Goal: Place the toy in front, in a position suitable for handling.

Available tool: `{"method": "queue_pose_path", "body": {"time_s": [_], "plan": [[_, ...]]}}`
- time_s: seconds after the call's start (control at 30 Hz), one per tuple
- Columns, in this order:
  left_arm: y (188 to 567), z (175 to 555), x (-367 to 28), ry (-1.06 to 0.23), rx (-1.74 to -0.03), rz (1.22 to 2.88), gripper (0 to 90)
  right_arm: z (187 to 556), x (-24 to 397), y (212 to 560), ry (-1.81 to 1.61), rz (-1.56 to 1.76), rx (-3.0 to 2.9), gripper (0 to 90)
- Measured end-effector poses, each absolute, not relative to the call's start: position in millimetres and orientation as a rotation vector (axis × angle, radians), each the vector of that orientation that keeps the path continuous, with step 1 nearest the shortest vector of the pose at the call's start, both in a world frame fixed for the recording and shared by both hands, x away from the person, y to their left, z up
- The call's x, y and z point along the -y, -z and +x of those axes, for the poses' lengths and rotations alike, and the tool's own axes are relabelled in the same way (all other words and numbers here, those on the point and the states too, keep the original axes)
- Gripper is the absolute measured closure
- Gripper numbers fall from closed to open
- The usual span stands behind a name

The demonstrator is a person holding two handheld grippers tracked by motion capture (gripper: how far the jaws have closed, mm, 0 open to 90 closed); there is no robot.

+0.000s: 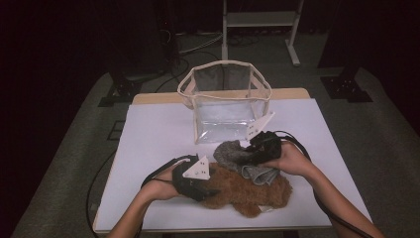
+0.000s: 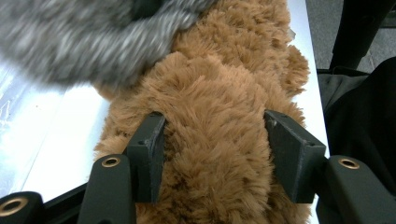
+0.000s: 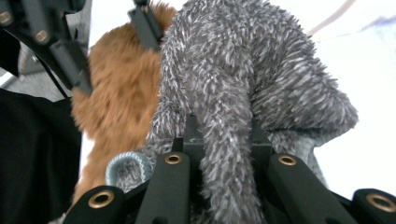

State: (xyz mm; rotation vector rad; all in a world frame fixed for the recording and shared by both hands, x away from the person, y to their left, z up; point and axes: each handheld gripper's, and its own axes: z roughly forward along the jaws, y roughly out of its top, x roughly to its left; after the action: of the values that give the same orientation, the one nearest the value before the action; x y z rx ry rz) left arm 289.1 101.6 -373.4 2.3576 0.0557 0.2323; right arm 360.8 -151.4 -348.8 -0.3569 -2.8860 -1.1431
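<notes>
Clear bag [image 1: 225, 106], w/ nothing inside

Both forearms are bare, with no sleeves. Each gripper is black: the left gripper [image 1: 210, 190] and right gripper [image 1: 243, 151] carry a pale grey three-cornered plate dotted with small holes. Black cables trail back from both. Brass-ringed screw holes mark the jaw arms.

Dim room all round, light falling mainly on the white-topped counter [image 1: 148, 134] with its pale wooden far edge. Grey carpet floor [image 1: 376, 129] spreads left and right. At the far side, a light metal frame [image 1: 260, 20] stands, black stand feet [image 1: 346, 87] to its right, cables [image 1: 198, 44] trailing left
</notes>
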Motion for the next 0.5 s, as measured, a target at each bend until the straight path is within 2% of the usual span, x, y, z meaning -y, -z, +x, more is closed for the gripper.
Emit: {"method": "queue_pose_path", "body": {"time_s": [0.23,0.5], "plan": [[371.5,292.2,-100.3,-0.229,-0.059,2.358,41.2,347.0,198.2,354.1,1.221,-0.471,2.831,75.6],[361.6,298.8,-95.4,-0.189,-0.099,2.316,34.4,326.1,207.5,365.5,1.334,-0.504,2.778,75.7]]}}
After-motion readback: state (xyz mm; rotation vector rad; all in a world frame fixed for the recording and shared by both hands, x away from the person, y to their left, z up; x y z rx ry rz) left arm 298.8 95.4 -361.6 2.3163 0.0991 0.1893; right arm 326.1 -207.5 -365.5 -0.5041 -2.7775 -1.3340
